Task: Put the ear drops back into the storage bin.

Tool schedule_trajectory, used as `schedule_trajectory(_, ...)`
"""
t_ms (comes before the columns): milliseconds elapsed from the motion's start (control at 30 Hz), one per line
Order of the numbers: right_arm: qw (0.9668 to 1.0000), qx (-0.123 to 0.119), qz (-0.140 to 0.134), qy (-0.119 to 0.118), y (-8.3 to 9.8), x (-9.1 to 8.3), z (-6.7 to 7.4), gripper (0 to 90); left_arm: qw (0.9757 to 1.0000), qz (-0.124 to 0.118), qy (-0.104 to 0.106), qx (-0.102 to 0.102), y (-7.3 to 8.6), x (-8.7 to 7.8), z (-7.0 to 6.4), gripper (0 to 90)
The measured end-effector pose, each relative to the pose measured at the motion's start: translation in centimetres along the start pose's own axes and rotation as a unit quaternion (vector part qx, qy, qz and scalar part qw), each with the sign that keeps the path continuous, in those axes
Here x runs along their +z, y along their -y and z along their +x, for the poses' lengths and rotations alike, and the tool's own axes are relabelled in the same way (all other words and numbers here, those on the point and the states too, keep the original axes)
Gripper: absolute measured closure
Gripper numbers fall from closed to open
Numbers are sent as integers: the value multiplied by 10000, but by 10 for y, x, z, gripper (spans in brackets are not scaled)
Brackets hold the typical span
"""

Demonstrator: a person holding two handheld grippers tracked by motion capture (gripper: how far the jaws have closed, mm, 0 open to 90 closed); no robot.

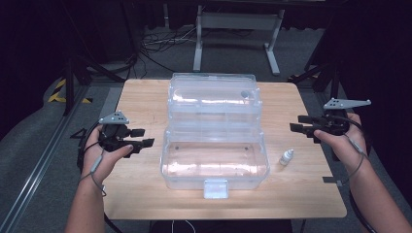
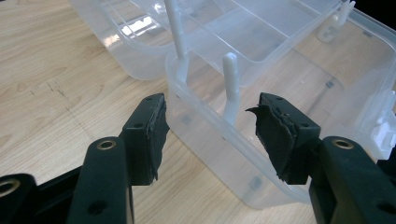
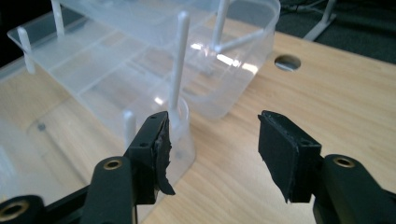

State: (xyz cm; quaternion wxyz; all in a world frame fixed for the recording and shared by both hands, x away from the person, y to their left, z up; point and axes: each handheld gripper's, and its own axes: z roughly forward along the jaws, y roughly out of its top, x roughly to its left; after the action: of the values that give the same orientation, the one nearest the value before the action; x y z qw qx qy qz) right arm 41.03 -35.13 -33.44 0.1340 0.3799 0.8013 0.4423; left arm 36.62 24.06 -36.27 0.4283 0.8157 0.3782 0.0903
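No legible text, label, brand, number or sign is present. The clear plastic box [image 1: 214, 160] carries no readable marking, and any print on the small dropper bottle [image 1: 286, 156], just beside the box, is too small to read.

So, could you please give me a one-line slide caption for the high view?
Open left gripper and right gripper flank an opened clear plastic tiered box on a wooden table, small dropper bottle beside it.

open box [image 1: 214, 160] mid-table [image 1: 145, 97], small bottle [image 1: 286, 156] just right of it
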Motion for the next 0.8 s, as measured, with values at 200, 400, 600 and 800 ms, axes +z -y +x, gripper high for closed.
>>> schedule_trajectory(200,9998,42,183,-69,14,5,0,437,10000,12,-1,-15,1,0,0,438)
schedule_trajectory(400,9986,34,519,-66,30,15,2,434,10000,65,13,14,1,1,0,438)
schedule_trajectory(600,9968,-35,802,-67,38,24,1,449,10000,89,33,2,3,0,-1,438)
schedule_trajectory(800,9891,-263,1440,135,40,34,-4,483,9999,144,31,-20,5,0,0,437)
